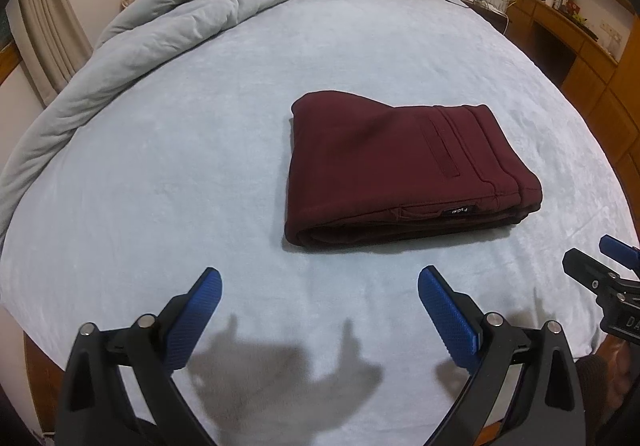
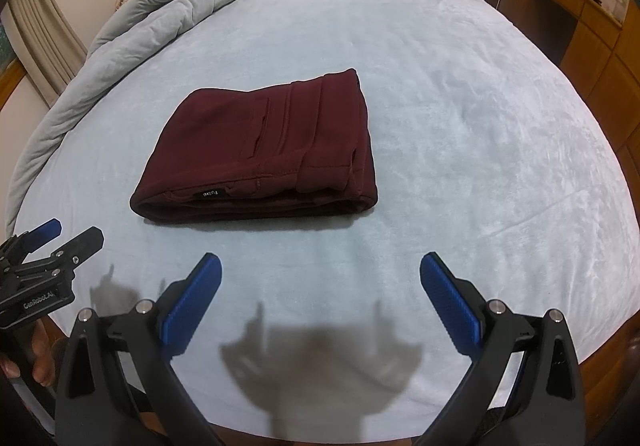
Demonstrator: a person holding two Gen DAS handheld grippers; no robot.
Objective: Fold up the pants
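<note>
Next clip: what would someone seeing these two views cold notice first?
The maroon pants, already folded into a compact stack, lie alone mid-bed on the pale blue sheet. Nearer the camera, the left gripper and right gripper hover open and empty over the sheet, short of the stack. A rumpled grey comforter is heaped along the far left edge.

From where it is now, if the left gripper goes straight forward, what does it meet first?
Probably the bare bed sheet, since the folded maroon pants lie right of the left gripper; depth is unclear.
</note>
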